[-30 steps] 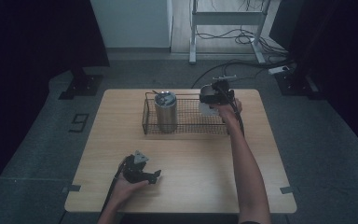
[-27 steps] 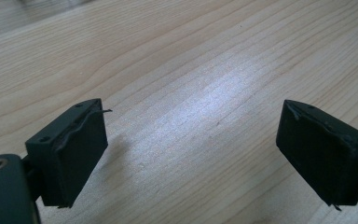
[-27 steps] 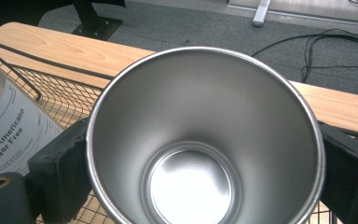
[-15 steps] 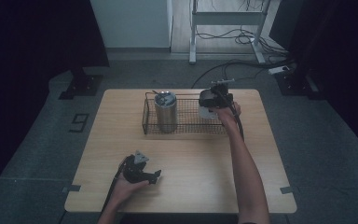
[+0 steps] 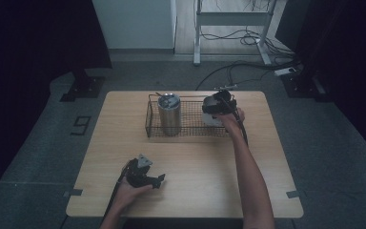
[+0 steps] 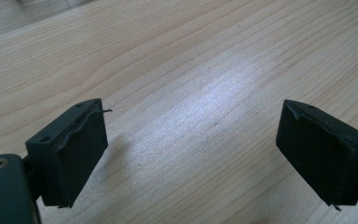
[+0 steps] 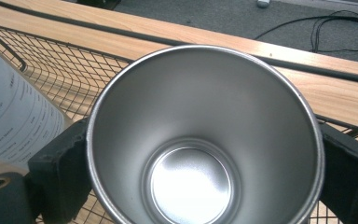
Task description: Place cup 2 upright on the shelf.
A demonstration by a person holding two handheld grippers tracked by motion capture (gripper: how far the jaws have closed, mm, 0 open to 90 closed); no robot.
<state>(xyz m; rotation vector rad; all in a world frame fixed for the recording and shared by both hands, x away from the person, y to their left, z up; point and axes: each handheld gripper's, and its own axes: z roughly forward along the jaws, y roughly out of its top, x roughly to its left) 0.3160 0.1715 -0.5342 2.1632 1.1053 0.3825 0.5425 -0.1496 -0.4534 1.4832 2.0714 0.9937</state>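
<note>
Gripping a steel cup point(image 7: 204, 140) between its two black pads, the right claw point(image 5: 218, 106) hangs over the right end of the wire basket point(image 5: 189, 128), which sits near the bench's point(image 5: 190, 186) far edge. One pad presses on each side of the cup's rim, so this claw is clamped on the cup. The cup is round and open-topped, tapering down to a smaller flat bottom, with a brushed, dull-shining inside wall. Two metal vessels can be counted: this cup and a taller cylindrical steel tumbler point(image 5: 169, 113) standing upright in the basket's left half. The basket is a single oblong one of thin dark wire mesh with a diamond pattern. Beside the cup, in the right gripper view, lies one white printed container point(image 7: 14, 116) with small dark lettering; what it is cannot be told. The left claw point(image 5: 145, 174) rests near the bench's near edge, toward the left corner, its two blocky black rubber pads point(image 6: 74, 149) standing apart with bare wood between them. The bench is one pale wooden top with straight grain and rounded corners.
</note>
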